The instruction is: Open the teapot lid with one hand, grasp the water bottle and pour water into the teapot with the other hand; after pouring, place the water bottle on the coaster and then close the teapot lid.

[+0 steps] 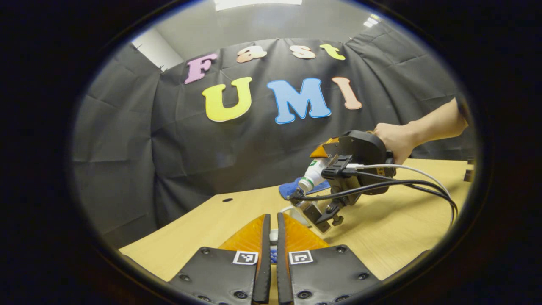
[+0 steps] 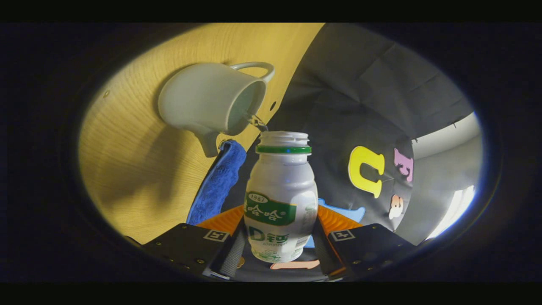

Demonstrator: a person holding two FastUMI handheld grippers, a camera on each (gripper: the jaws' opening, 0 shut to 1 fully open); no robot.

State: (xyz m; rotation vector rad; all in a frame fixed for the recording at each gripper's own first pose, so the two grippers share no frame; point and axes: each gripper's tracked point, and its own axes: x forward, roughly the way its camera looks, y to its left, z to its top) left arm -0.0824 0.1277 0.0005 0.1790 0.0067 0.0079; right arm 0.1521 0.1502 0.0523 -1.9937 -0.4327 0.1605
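Note:
In the right gripper view my right gripper (image 2: 279,239) is shut on a small white water bottle (image 2: 281,199) with a green label and no cap. It is tipped toward a white teapot (image 2: 203,101) whose top is open, and a thin stream of water runs from the bottle's mouth into the opening. A blue coaster (image 2: 218,182) lies beside the teapot. The left gripper view shows the right gripper (image 1: 324,156) with the tilted bottle (image 1: 311,176) above the coaster (image 1: 292,188). My left gripper (image 1: 273,217) is shut on a small white piece, apparently the teapot lid (image 1: 274,234), mostly hidden by the fingers.
A hand (image 1: 394,140) holds the right gripper, and its cables (image 1: 406,182) trail to the right over the wooden table (image 1: 381,241). A small hole (image 1: 227,199) marks the table near the back edge. Black cloth closes the booth behind.

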